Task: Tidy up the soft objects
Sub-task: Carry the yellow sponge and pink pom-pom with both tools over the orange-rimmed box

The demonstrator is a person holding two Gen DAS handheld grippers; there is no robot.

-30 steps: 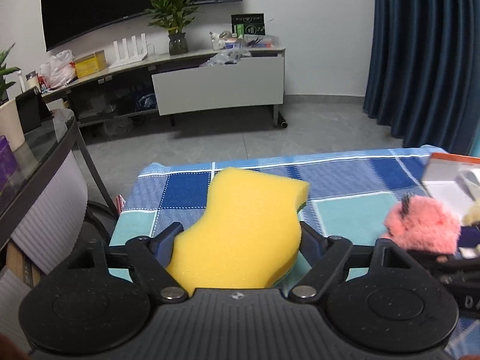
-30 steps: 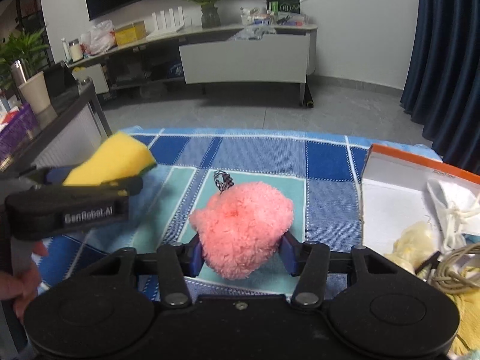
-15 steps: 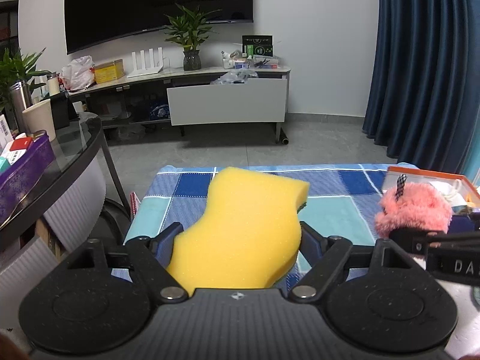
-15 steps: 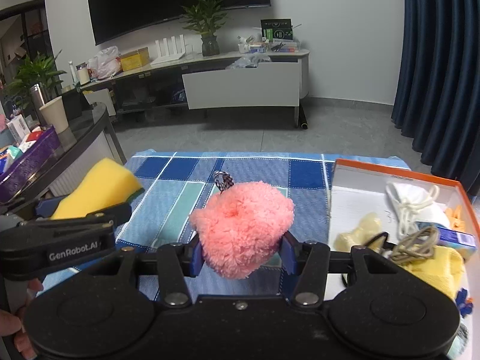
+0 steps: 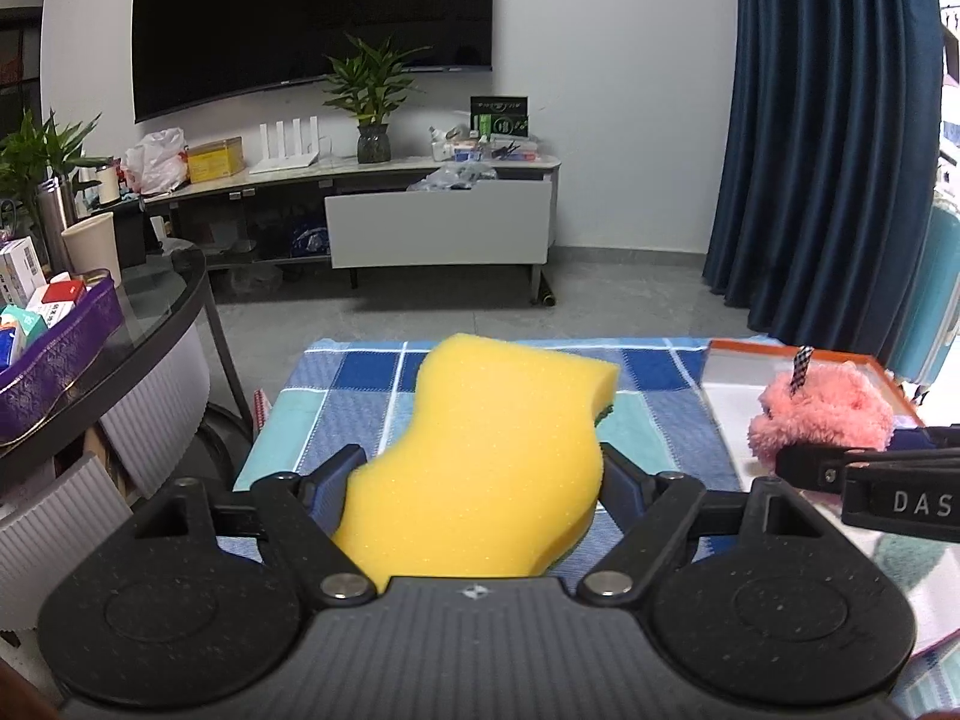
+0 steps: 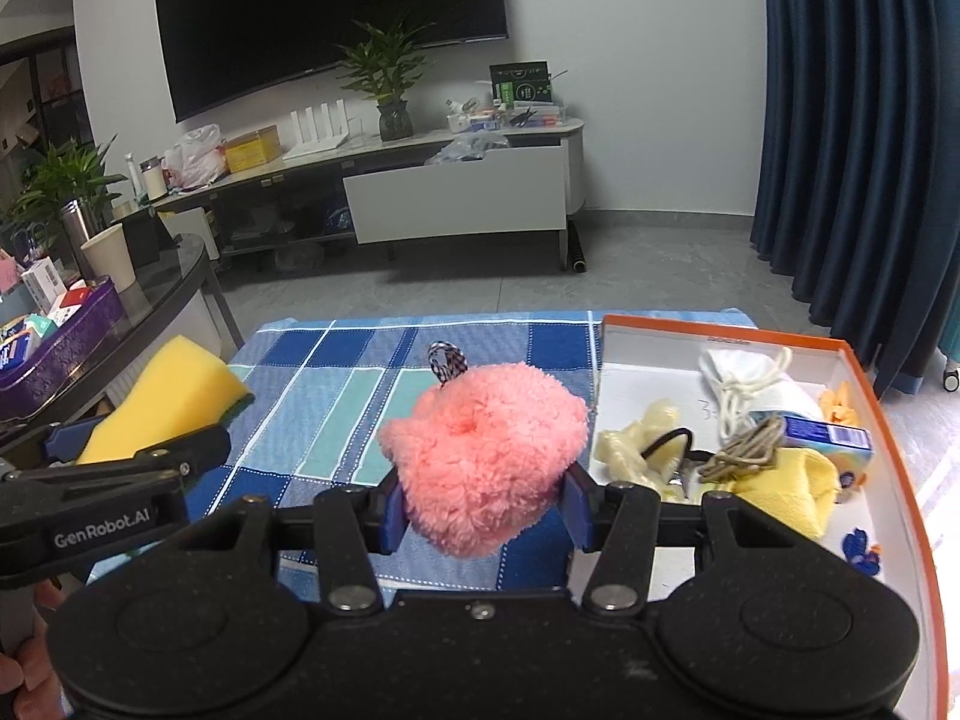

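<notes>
Clearance: middle of the tabletop open, both flanks obstructed.
The checked cloth (image 6: 336, 396) lies bare ahead of both claws, passable. Right: an orange-rimmed box (image 6: 864, 396) crowded with cords, cloth and a small carton; only its near-left floor is free. Left: a glass side table (image 5: 174, 300) stands just beside the tabletop edge.

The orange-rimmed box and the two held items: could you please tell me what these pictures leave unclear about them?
- Orange-rimmed box: right wrist view, near corner cut off by the frame edge and the right gripper body.
- Yellow sponge: left wrist view, underside hidden; only a green sliver shows.
- Pink plush ball: its underside is hidden.
- Blue packet: print too small to read.
</notes>
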